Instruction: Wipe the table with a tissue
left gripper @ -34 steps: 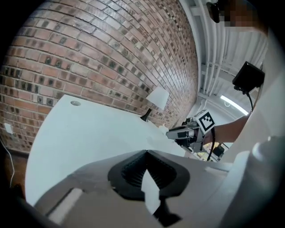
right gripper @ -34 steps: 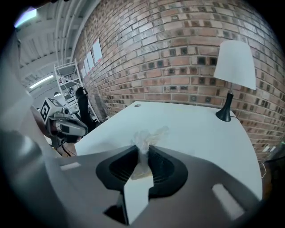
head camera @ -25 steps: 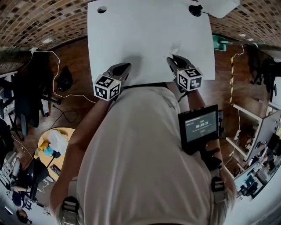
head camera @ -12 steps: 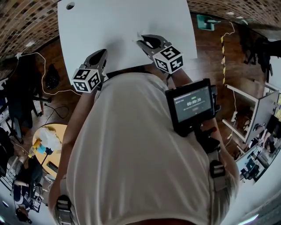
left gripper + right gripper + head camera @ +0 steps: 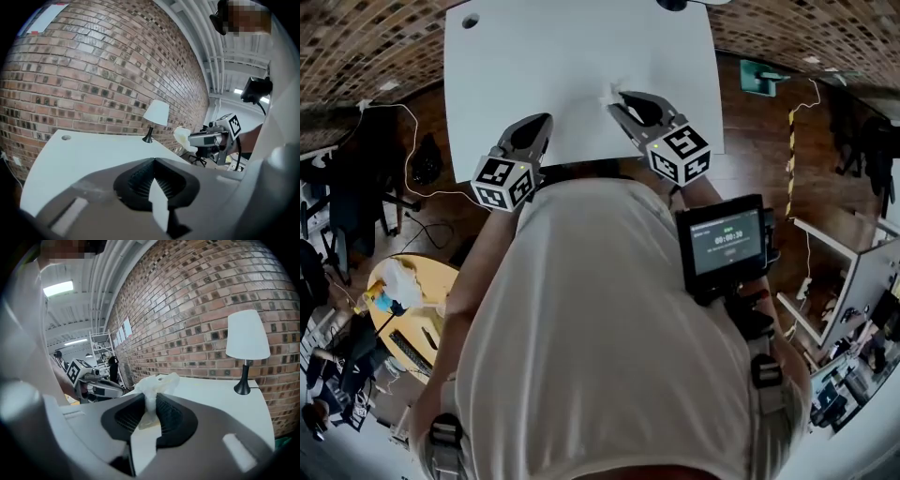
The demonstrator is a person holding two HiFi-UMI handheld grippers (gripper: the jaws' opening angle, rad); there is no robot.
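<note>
Head view: person stands at the near edge of a white desk, a gripper in each hand, both pointing out over the desk top.

Right gripper: jaws closed to a narrow gap on a crumpled white tissue. Its own view confirms this. The tissue is pinched between the dark pads, with a tuft sticking out past the tips. Seen from the left gripper view, the tissue looks to be held clear of the desk surface, near the near edge.

Left gripper: over the desk's near edge, well apart from the right one. Jaws together at the tips, nothing between them.

White-shaded lamp on a black base stands at the far end of the desk, against a brick wall. A small screen is strapped to the person's chest.
</note>
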